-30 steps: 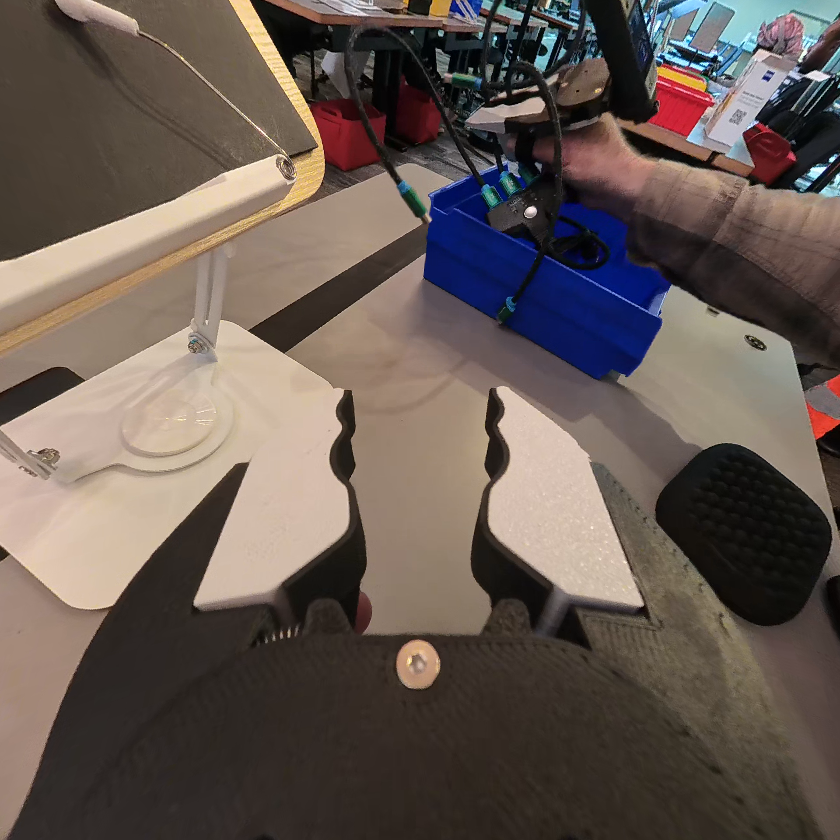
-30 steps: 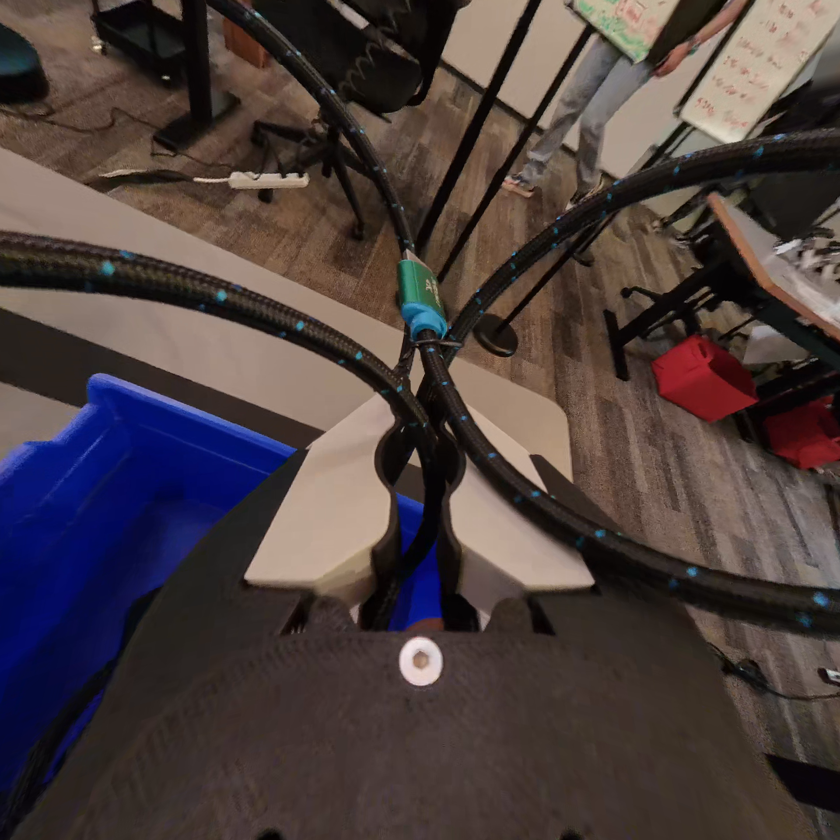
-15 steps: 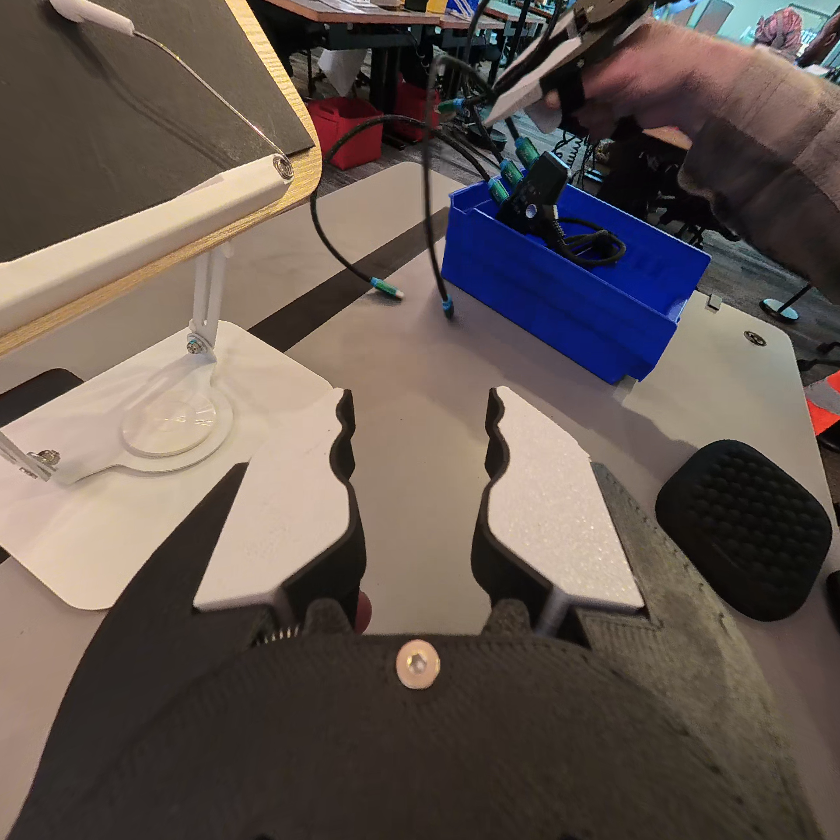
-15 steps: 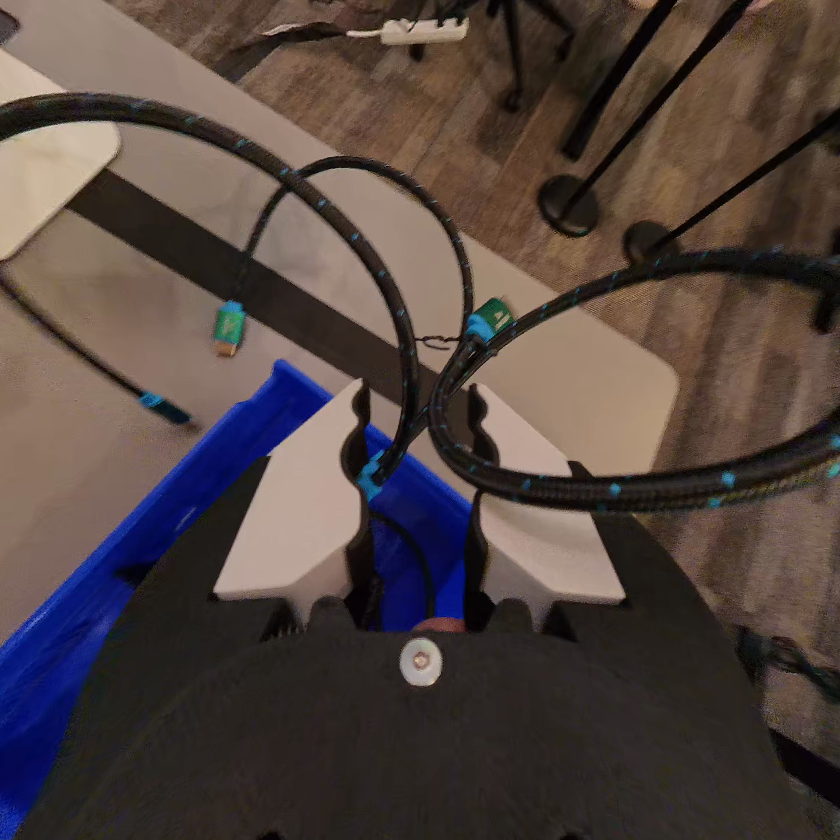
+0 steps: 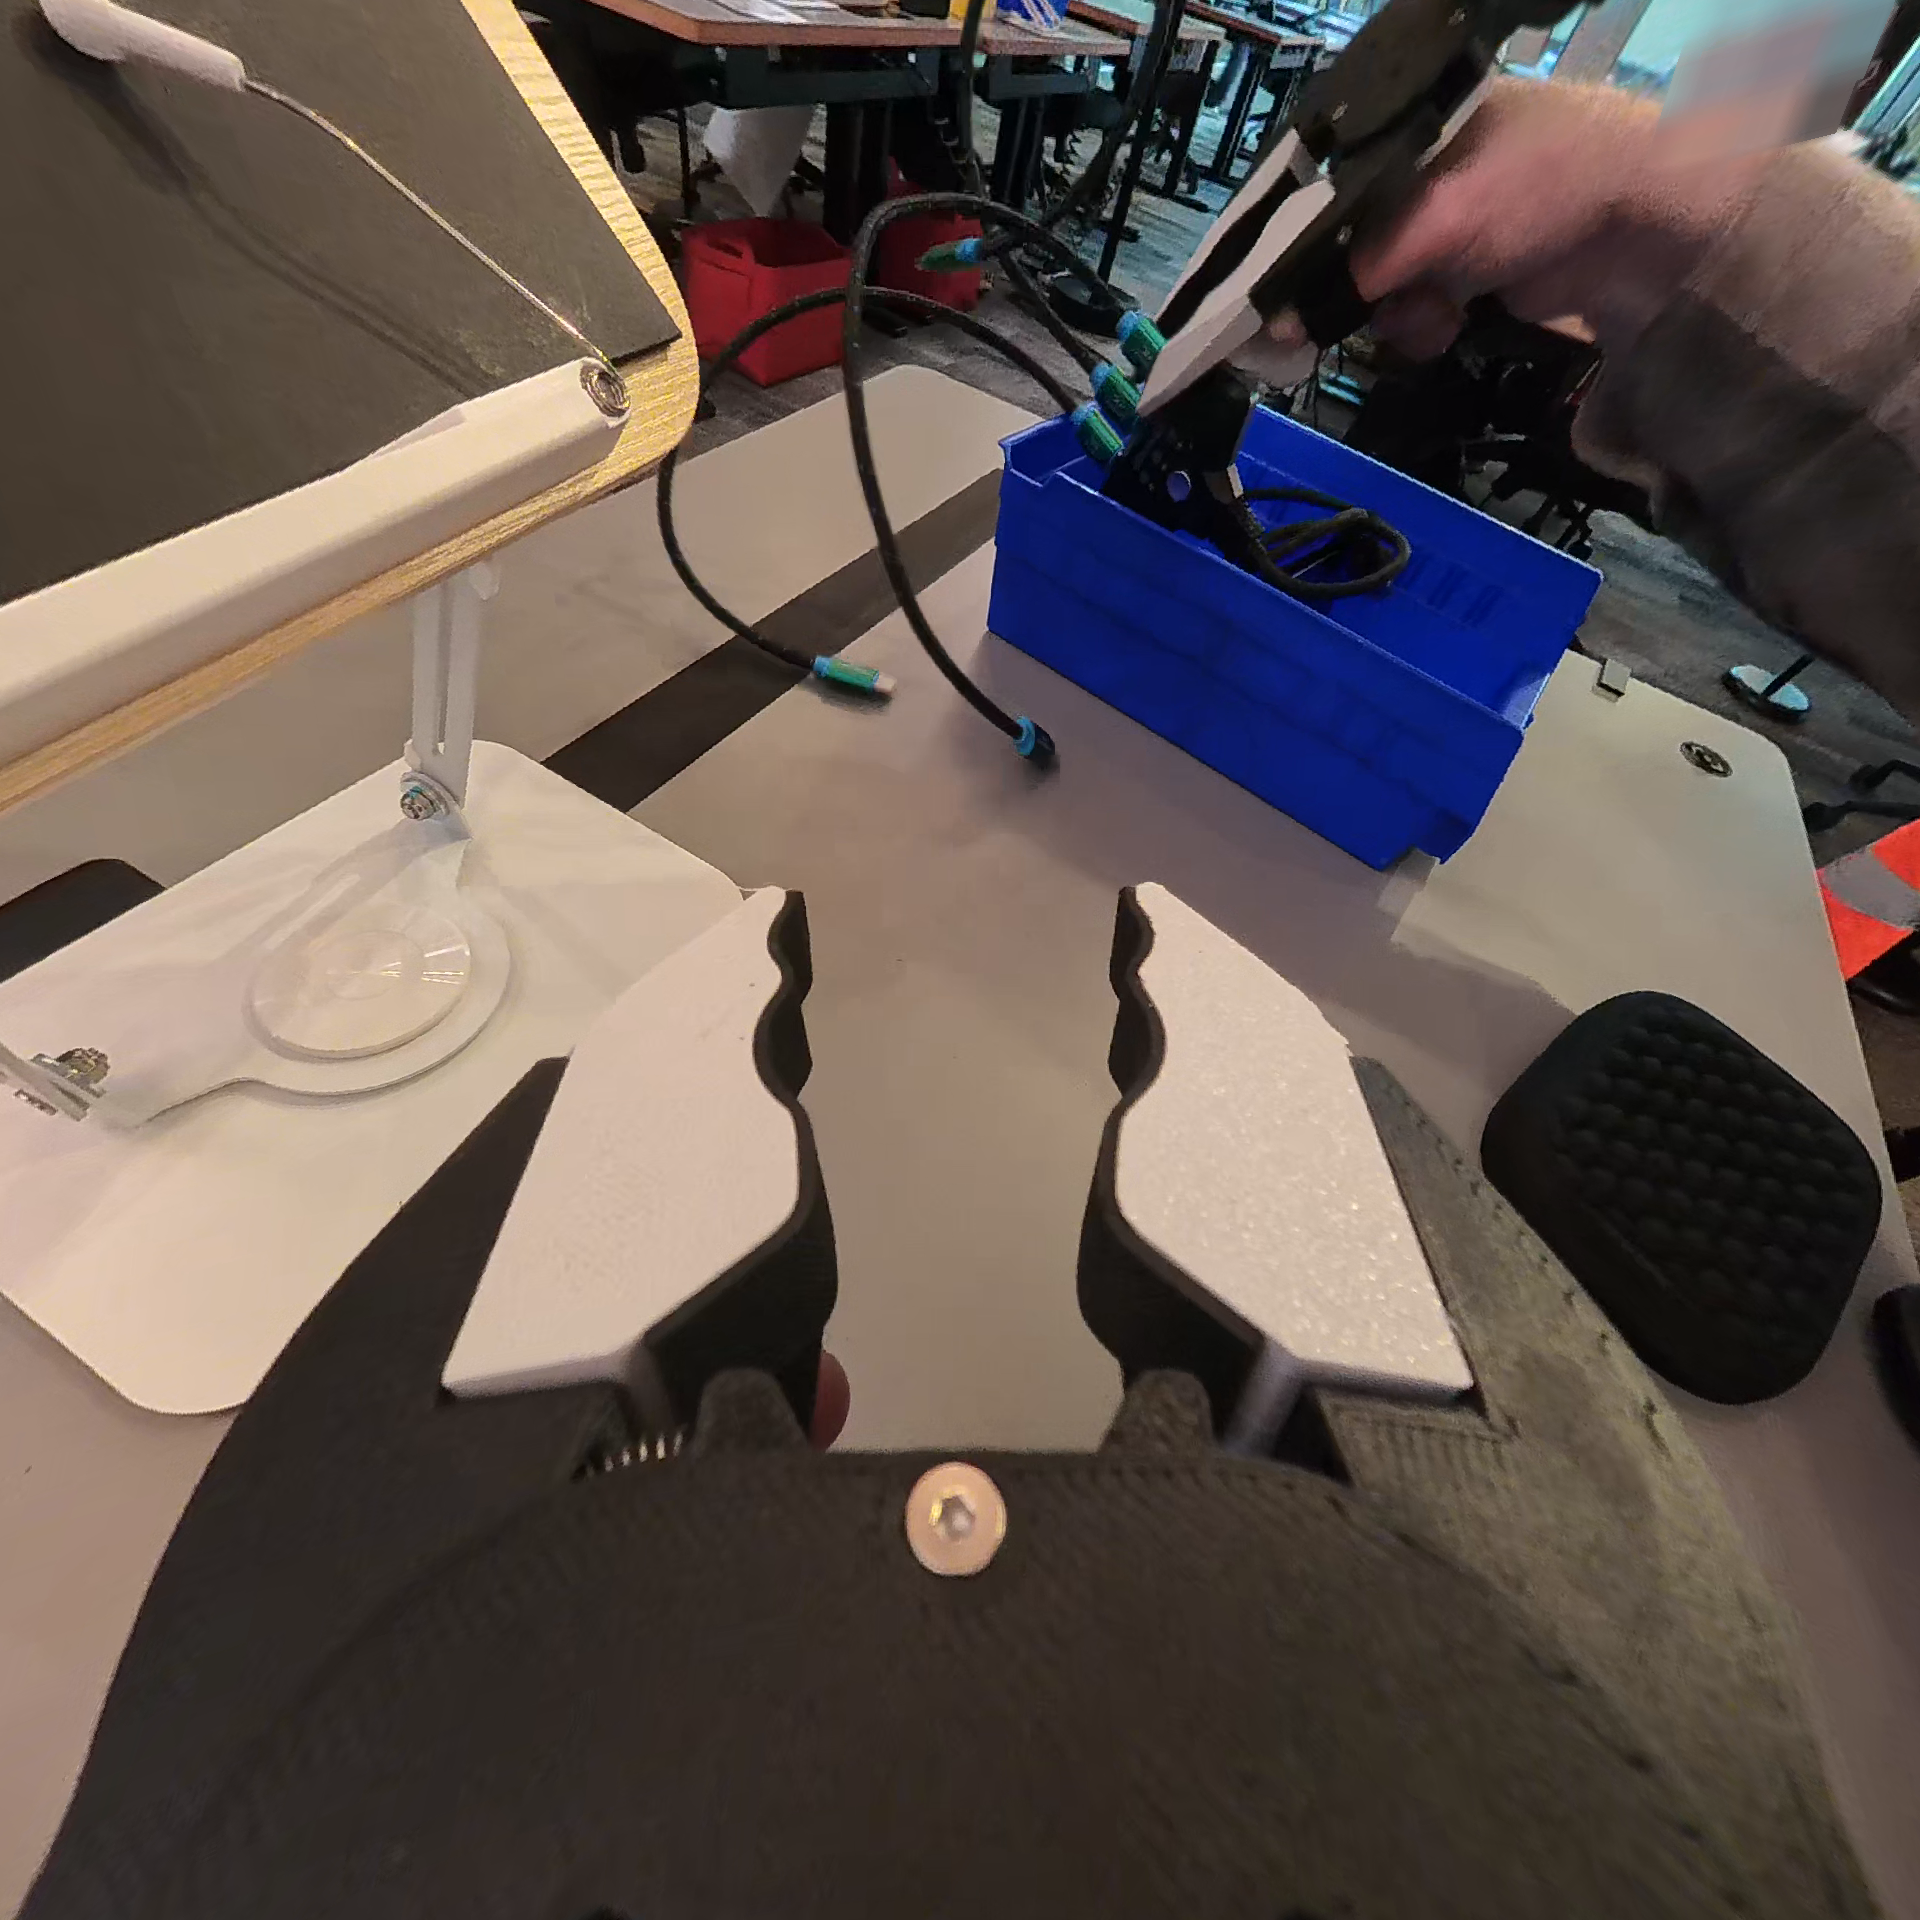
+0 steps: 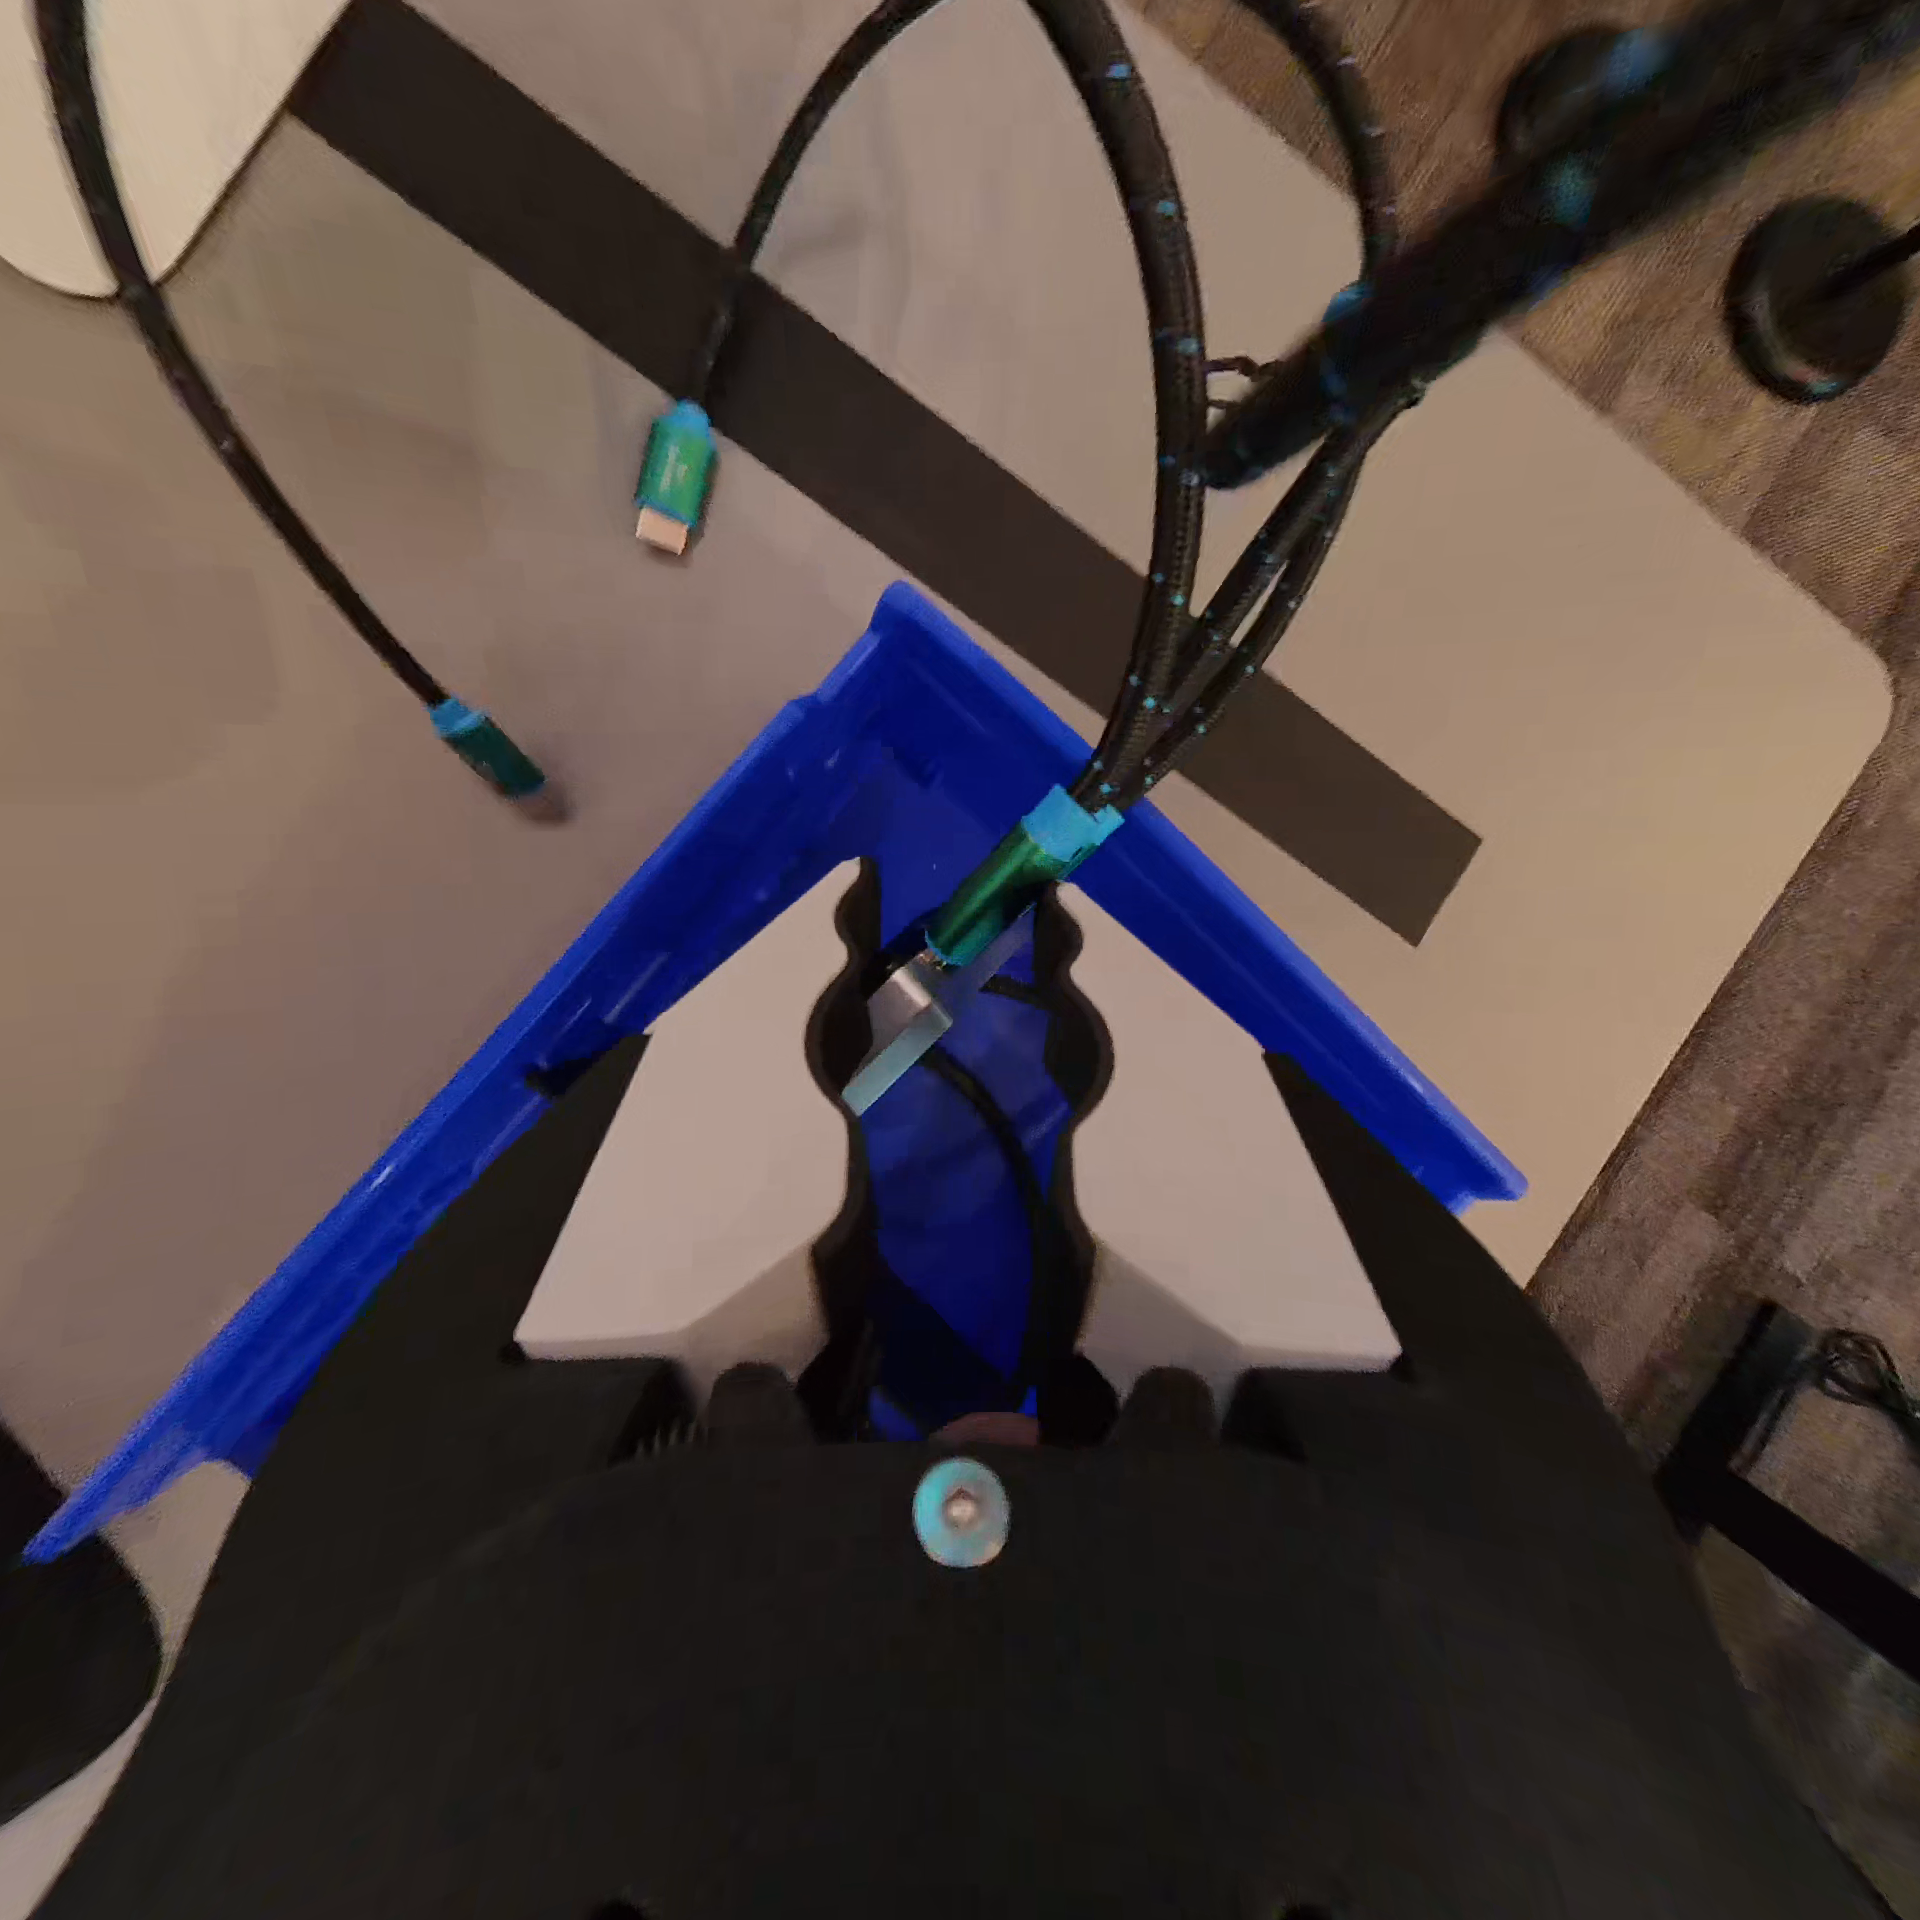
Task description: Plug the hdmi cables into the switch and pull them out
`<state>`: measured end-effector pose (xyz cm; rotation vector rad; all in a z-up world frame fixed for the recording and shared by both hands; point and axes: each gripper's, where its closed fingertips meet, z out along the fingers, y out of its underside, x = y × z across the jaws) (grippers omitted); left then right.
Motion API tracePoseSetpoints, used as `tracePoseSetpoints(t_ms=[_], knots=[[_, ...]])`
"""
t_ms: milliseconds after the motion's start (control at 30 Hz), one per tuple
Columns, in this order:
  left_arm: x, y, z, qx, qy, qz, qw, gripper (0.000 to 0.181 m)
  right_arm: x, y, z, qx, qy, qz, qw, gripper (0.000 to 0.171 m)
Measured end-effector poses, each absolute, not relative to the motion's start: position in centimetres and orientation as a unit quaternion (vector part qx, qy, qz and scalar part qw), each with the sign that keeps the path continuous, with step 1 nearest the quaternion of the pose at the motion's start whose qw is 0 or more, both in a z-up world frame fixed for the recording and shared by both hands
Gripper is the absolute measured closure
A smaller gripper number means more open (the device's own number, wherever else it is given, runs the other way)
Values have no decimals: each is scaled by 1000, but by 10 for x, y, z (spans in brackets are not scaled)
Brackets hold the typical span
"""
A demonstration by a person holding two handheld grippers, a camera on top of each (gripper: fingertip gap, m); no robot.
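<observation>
Jaws: left gripper [image 5: 961, 1023] wide apart, empty, over bare tabletop [image 5: 935, 821]; right gripper [image 6: 951, 940] narrow, whether it grips anything I cannot tell.
Switch: black switch [image 5: 1179, 462] tilted in the blue bin [image 5: 1278, 665], near the tabletop's far edge.
Progress: three green plugs [image 5: 1117, 390] seated; two cable ends [image 5: 852, 681] loose on the tabletop.
Left: likely pulling out.
Hidden: switch unseen in right wrist view; ports unclear.

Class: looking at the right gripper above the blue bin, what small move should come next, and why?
Probably lower the right gripper slightly and close on the switch, which leans in the blue bin with green plugs inserted; its jaws stand apart around it.
</observation>
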<state>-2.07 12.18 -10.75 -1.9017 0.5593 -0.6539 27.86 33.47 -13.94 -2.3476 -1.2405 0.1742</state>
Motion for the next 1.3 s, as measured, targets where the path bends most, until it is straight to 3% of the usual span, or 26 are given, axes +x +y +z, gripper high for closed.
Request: tracePoseSetpoints(t_ms=[133, 367, 800, 1067, 1300], knots=[[-22, 122, -106, -786, 229, -271, 506, 126, 271, 332, -133, -829, -454, 91, 313, 158], [-22, 123, -106, -786, 228, -271, 507, 126, 245, 323, -102, -775, -452, 163, 411, 162], [-19, 127, -117, -791, 227, -270, 499, 126, 225, 330, 14, -682, -378, 272, 564, 164], [-19, 128, -117, -791, 224, -271, 501, 126, 286, 322, 126, -595, -278, 346, 671, 163], [-13, 128, -121, -792, 227, -275, 495, 126, 349, 300, 202, -571, -226, 354, 705, 164]])
